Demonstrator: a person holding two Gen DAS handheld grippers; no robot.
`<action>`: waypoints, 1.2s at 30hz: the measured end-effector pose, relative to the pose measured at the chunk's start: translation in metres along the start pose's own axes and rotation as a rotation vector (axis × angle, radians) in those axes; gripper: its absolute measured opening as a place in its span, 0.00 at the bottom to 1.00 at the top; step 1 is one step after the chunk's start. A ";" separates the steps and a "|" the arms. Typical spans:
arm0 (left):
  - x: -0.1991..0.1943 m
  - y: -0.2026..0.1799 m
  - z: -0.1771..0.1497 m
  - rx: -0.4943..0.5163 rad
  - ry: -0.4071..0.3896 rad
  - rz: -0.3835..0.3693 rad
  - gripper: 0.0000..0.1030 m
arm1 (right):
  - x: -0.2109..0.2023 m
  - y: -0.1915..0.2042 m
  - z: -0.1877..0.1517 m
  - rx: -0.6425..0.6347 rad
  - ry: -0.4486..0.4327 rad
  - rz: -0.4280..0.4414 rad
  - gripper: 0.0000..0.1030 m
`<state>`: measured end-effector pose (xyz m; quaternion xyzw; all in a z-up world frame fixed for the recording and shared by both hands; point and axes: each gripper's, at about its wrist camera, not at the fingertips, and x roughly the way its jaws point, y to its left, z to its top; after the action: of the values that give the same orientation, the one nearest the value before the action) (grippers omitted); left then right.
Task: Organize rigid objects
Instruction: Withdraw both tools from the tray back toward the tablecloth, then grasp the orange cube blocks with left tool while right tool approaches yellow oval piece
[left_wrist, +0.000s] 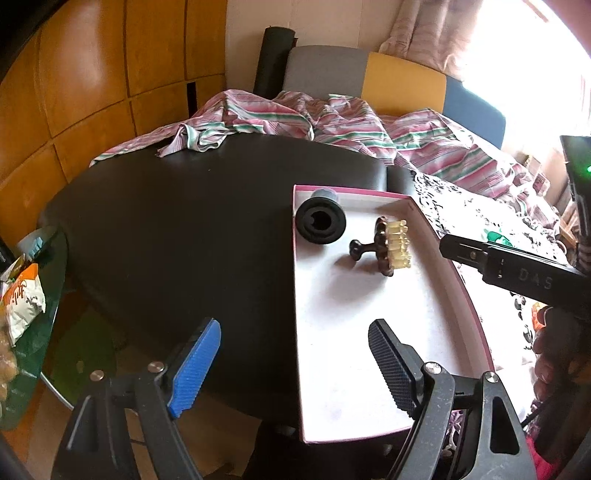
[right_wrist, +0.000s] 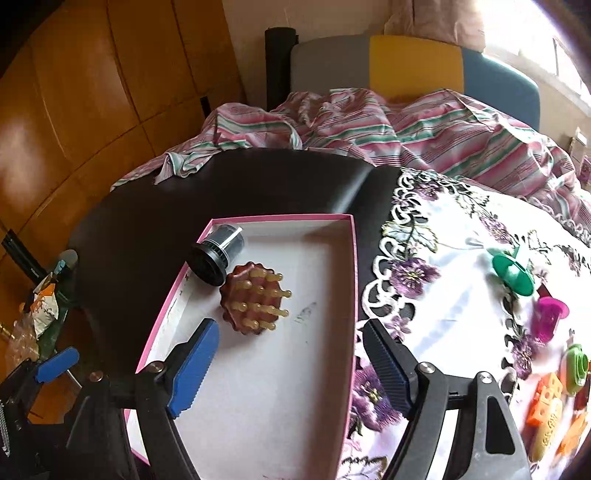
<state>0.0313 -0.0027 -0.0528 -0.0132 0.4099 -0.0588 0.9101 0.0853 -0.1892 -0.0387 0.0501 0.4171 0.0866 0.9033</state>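
A shallow white box with a pink rim (right_wrist: 295, 387) lies on the dark table. In it lie a black cylinder (right_wrist: 218, 258) on its side and a brown round brush (right_wrist: 255, 302) with yellowish pegs pointing up. My right gripper (right_wrist: 288, 358) is open over the box's near half, nothing between its pads, the brush just past its blue fingertip. In the left wrist view the box (left_wrist: 369, 332), cylinder (left_wrist: 320, 225) and brush (left_wrist: 388, 245) appear again. My left gripper (left_wrist: 295, 369) is open and empty, straddling the box's left wall.
On the flowered lace cloth (right_wrist: 443, 295) right of the box lie a green spool (right_wrist: 513, 273), a magenta cup (right_wrist: 548, 317), a green piece (right_wrist: 576, 365) and orange blocks (right_wrist: 546, 406). Striped bedding (left_wrist: 332, 122) borders the table's far side. A snack bag (left_wrist: 22, 302) sits at the left.
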 end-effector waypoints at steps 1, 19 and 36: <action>-0.001 -0.002 0.000 0.005 -0.001 -0.001 0.81 | -0.002 -0.001 -0.001 0.003 -0.002 0.000 0.79; -0.004 -0.054 0.003 0.156 -0.009 -0.109 0.80 | -0.067 -0.107 -0.024 0.197 -0.060 -0.132 0.79; 0.000 -0.183 0.000 0.420 0.072 -0.408 0.81 | -0.173 -0.297 -0.107 0.723 -0.160 -0.315 0.79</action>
<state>0.0139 -0.1842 -0.0390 0.0953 0.4094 -0.3247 0.8473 -0.0720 -0.5129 -0.0274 0.3067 0.3518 -0.2093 0.8593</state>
